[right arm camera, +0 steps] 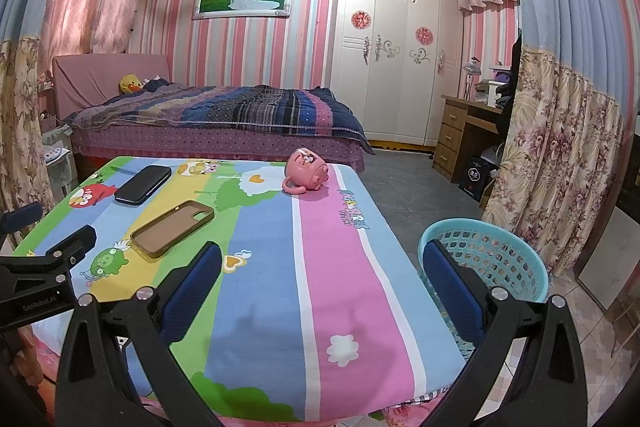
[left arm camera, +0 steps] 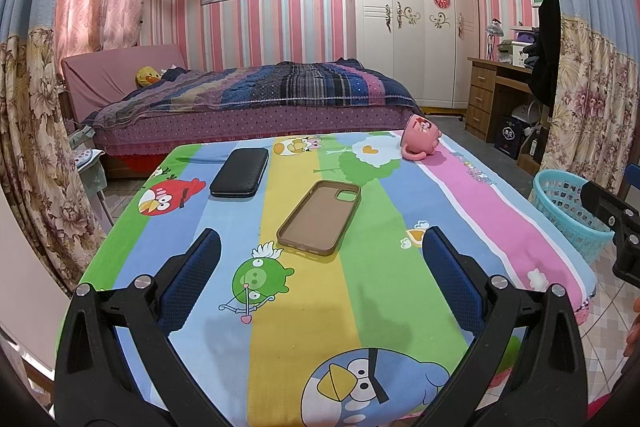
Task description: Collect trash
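No obvious trash shows; on the table (left arm camera: 460,211) lie a brown phone case (left arm camera: 319,217), a black wallet (left arm camera: 240,171) and a tipped pink mug (left arm camera: 421,139), with the teal basket (right arm camera: 516,263) on the floor by the right edge, contents unseen. This fits either trash already binned or items waiting. The left gripper (left arm camera: 320,251) hangs wide and empty just short of the phone case; the right gripper (right arm camera: 322,263) is wide and empty too, one finger (right arm camera: 448,279) before the basket.
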A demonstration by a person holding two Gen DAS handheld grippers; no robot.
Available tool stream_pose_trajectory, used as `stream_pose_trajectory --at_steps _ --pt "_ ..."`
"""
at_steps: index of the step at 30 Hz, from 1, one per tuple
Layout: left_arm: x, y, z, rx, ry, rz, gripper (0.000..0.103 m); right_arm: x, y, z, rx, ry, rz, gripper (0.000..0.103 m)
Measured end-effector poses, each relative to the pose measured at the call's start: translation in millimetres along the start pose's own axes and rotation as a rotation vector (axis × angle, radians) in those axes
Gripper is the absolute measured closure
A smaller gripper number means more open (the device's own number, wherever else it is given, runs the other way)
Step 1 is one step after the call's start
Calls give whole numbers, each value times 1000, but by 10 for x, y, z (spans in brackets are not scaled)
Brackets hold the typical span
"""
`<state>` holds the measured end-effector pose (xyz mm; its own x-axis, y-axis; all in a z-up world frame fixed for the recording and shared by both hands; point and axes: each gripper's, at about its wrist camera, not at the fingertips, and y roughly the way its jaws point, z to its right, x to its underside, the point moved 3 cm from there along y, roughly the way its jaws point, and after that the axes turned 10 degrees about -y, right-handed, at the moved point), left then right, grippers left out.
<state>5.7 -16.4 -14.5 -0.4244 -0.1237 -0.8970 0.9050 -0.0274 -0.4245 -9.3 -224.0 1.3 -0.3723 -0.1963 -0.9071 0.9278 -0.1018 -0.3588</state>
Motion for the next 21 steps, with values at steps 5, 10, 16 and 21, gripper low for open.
stream_pose_trajectory --at_steps 5,10,16,21 --pt "-2 0 0 0 0 0 5 1 0 0 0 -1 0 5" --pt "-4 0 1 0 0 0 5 1 0 -1 0 0 -1 5" --pt "-6 2 0 0 0 -1 5 5 3 8 0 0 -1 5" --pt "-8 2 -2 0 0 0 5 5 4 8 0 -1 -1 5"
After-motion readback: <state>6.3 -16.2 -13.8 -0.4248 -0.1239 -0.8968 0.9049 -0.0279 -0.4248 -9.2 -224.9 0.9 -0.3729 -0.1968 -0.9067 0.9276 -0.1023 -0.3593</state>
